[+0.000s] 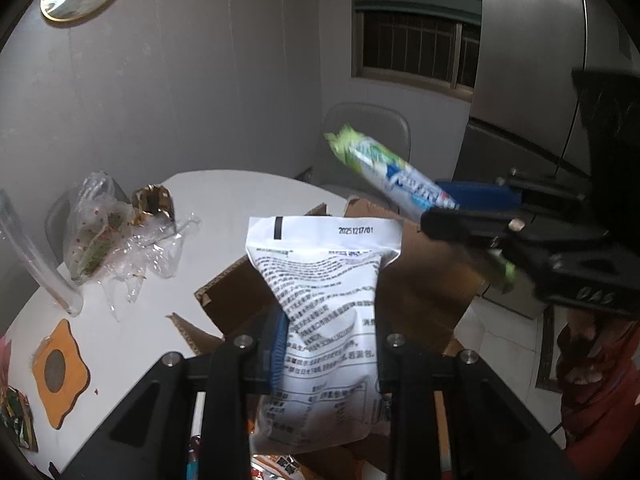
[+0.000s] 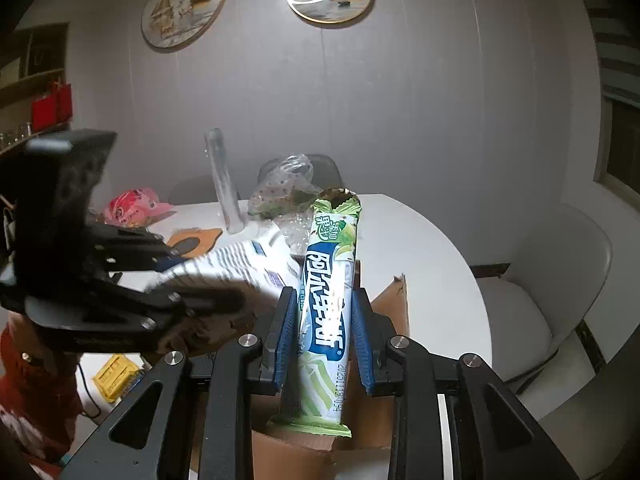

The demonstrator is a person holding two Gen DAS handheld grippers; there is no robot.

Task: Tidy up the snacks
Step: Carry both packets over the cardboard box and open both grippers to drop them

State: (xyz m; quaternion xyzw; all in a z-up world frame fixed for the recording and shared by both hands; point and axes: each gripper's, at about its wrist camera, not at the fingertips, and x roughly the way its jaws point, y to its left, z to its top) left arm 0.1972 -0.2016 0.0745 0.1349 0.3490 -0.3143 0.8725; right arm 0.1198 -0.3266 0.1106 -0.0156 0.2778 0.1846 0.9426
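My left gripper [image 1: 330,336] is shut on a white snack bag [image 1: 320,320] printed with black text, held upright above an open cardboard box [image 1: 424,280]. My right gripper [image 2: 326,320] is shut on a long green and white candy pack [image 2: 328,300], also held above the box [image 2: 394,300]. In the left wrist view the right gripper [image 1: 472,212] comes in from the right with the candy pack [image 1: 384,168] pointing up-left. In the right wrist view the left gripper [image 2: 192,280] shows blurred at the left with the white bag [image 2: 248,260].
The white round table [image 1: 224,200] carries crumpled clear plastic bags [image 1: 116,240], a clear tube [image 1: 36,260], a wooden coaster [image 1: 60,372] and a pink snack bag [image 2: 132,206]. Chairs [image 2: 560,300] stand by the table. A yellow item [image 2: 114,374] lies low at the left.
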